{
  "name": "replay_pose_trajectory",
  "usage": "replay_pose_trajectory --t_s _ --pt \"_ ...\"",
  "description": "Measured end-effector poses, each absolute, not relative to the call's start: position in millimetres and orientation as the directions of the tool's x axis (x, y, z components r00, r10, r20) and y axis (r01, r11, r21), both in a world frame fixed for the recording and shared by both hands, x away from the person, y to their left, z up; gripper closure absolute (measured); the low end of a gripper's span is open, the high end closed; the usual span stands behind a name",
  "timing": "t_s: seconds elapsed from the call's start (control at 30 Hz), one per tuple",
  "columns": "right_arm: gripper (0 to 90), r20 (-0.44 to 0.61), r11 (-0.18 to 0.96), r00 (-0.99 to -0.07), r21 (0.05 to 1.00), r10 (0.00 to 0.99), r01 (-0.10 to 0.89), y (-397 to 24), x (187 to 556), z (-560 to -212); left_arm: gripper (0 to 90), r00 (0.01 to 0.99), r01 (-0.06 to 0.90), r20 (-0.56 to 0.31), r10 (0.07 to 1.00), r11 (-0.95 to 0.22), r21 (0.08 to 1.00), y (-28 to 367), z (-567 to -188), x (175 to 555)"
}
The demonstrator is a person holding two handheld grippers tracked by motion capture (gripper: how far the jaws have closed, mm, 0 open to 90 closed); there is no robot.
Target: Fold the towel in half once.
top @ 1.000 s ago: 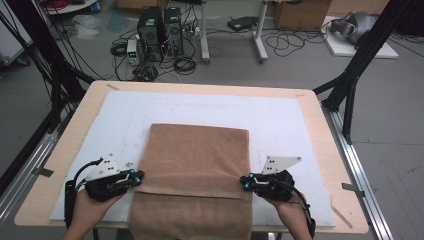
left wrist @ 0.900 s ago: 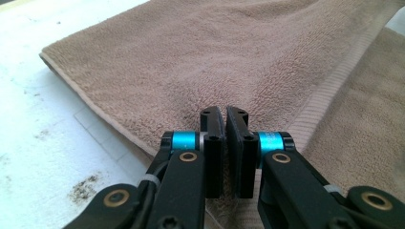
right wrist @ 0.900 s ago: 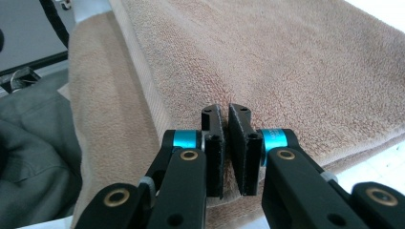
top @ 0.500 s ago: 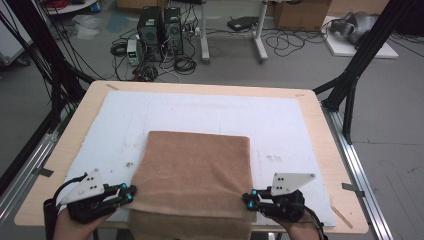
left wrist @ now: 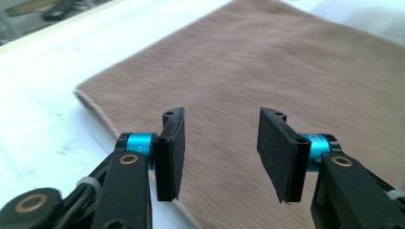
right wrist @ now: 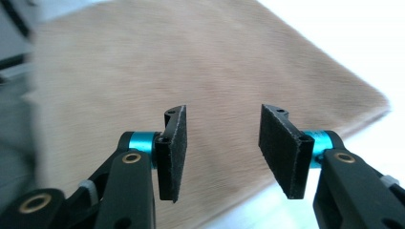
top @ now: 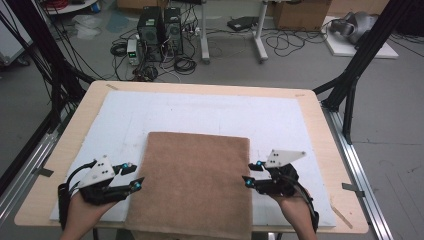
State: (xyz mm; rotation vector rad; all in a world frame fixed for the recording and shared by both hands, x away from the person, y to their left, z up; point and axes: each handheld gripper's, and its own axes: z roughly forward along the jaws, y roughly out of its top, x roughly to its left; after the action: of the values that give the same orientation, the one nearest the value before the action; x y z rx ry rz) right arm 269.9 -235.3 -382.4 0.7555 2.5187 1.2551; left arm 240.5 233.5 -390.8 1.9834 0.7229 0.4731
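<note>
Brown towel (top: 192, 182) lies flat on the white pad (top: 210, 112), nearer the person's edge of the table (top: 310, 107); its near end hangs over that edge. It looks doubled, though the layers cannot be told apart in the high view.

Left gripper (top: 139, 185) sits just beside the towel's left edge, right gripper (top: 246, 181) just beside its right edge. Both have just been opening. In the left gripper view the pads (left wrist: 172, 152) stand apart with nothing between them, only towel (left wrist: 267, 71) beyond; in the right gripper view the pads (right wrist: 173, 152) are likewise parted and bare over the towel (right wrist: 157, 62). Neither holds the cloth.

Judged step: cloth released after a pull toward the near edge; next grasp not yet begun.

Risks from here:
- The overhanging end may drag the towel off the table if much of it hangs free (how much is hidden below the frame).
- Jaws so close to the side edges could snag the pile on withdrawal and skew the fold or lift a corner.
- A re-grasp at the edge may catch only the top layer, so the layers would separate on lifting.
- Uneven grasps, one hand ahead of the other, would twist the next fold out of square.
- Pads closing too low could pinch the pad beneath along with the cloth.
</note>
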Motion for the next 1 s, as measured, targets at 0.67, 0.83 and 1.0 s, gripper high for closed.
replay_pose_trajectory --t_s 0.67,0.83,1.0 --pt "39.6 0.069 0.477 -0.719 0.704 0.692 0.527 -235 375 -439 45.2 0.592 0.547 -0.067 0.803 -0.340 0.765 222 -447 365" --pt "54.6 0.098 0.474 -0.728 0.698 0.679 0.536 -232 378 -442 58.3 0.602 0.548 -0.111 0.791 -0.308 0.777 223 -449 367" --pt "82.4 0.165 0.489 -0.772 0.689 0.613 0.535 -229 384 -441 82.4 0.629 0.541 -0.113 0.769 -0.329 0.773 217 -447 369"
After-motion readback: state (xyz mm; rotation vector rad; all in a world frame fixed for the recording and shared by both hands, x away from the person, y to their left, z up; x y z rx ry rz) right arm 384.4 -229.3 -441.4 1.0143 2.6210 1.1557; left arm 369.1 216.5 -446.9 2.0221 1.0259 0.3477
